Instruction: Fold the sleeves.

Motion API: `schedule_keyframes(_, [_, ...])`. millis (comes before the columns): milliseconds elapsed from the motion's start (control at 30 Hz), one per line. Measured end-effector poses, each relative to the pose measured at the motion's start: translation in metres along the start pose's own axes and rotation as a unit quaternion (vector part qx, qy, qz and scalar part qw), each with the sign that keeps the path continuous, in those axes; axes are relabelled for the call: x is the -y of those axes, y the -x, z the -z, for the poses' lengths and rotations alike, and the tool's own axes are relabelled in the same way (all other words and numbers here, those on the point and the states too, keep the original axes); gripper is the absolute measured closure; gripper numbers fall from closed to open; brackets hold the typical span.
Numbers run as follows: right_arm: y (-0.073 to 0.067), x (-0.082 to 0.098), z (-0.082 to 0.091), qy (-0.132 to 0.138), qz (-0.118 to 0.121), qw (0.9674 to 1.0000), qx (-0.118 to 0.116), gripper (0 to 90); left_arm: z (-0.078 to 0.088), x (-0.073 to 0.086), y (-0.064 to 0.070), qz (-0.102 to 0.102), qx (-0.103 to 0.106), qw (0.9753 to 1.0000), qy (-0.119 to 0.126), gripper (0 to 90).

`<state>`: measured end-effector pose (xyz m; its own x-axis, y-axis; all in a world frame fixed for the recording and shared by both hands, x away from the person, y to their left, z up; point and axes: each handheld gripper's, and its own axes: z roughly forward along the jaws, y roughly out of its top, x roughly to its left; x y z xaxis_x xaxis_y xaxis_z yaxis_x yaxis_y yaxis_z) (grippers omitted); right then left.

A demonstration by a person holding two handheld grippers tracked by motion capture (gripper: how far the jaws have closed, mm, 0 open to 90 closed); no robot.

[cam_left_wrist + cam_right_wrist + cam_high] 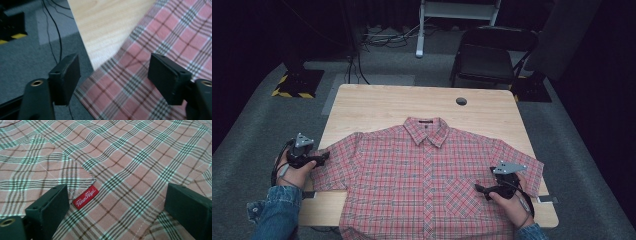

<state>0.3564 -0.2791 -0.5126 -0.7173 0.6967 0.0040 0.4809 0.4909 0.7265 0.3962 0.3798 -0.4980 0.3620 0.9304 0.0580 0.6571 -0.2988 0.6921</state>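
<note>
My left claw (323,157) gapes over the shirt (427,180) sleeve at frame left; my right claw (480,189) gapes above its pocket.

A black chair (489,57) stands beyond the table (377,102).

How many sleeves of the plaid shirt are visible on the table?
2. The left sleeve lies at the table's left edge, by the left gripper. The right sleeve lies near the right edge, beside the right gripper. None seems hidden.
</note>
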Motion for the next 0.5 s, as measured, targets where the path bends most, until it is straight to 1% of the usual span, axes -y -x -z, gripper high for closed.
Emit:
schedule_keyframes(67, [0.000, 0.000, 0.000, 0.000, 0.000, 1.0000, 0.000, 5.7, -0.001, 0.002, 0.000, 0.004, 0.002, 1.0000, -0.002, 28.2])
schedule_keyframes(133, [0.000, 0.000, 0.000, 0.000, 0.000, 1.0000, 0.000, 5.7, 0.000, 0.005, -0.002, 0.012, 0.003, 0.9999, 0.001, 28.5])
schedule_keyframes(333, [0.000, 0.000, 0.000, 0.000, 0.000, 1.0000, 0.000, 5.7, 0.003, 0.009, -0.007, 0.018, 0.000, 0.9998, 0.004, 30.3])
schedule_keyframes(433, [0.000, 0.000, 0.000, 0.000, 0.000, 1.0000, 0.000, 5.7, 0.004, 0.011, -0.009, 0.024, 0.004, 0.9997, 0.008, 32.9])
schedule_keyframes(467, [0.000, 0.000, 0.000, 0.000, 0.000, 1.0000, 0.000, 5.7, 0.004, 0.013, -0.009, 0.031, 0.011, 0.9994, 0.011, 34.5])
schedule_keyframes(500, [0.000, 0.000, 0.000, 0.000, 0.000, 1.0000, 0.000, 5.7, 0.004, 0.013, -0.010, 0.034, 0.015, 0.9992, 0.012, 36.1])
